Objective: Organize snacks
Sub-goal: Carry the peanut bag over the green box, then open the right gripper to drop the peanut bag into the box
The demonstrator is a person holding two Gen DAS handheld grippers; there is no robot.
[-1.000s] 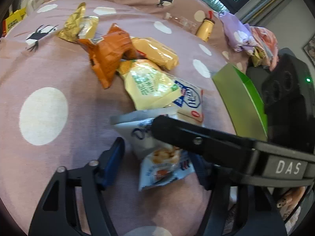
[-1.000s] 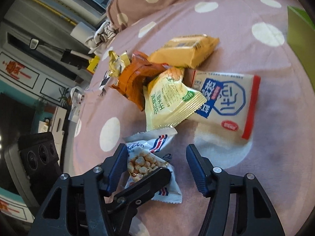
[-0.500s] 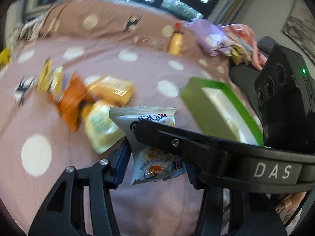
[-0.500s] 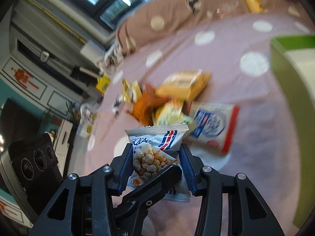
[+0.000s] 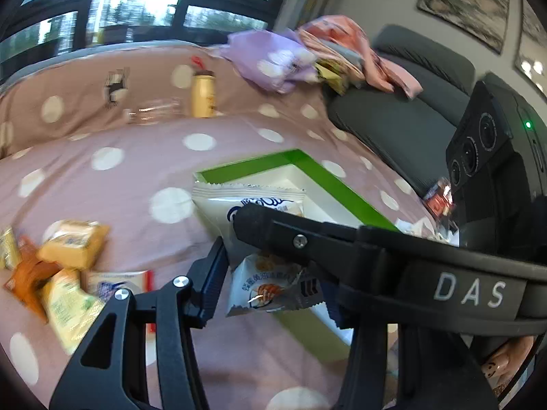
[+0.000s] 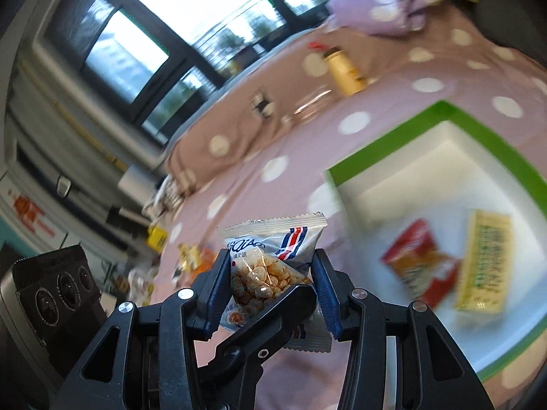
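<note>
hand-held gripper [image 6: 270, 290] around white snack packet [image 6: 273, 256]

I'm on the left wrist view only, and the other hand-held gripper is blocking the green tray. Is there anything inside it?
Observer: Yes. The right wrist view shows a red packet and a yellow packet lying side by side in the green tray.
Operator: Is the right hand-held gripper really pinching the white packet?
Observer: Yes. The right hand-held gripper has a blue pad pressed on each side of the white packet.
Operator: What's in that packet?
Observer: Its clear window shows small round golden pieces.
</note>
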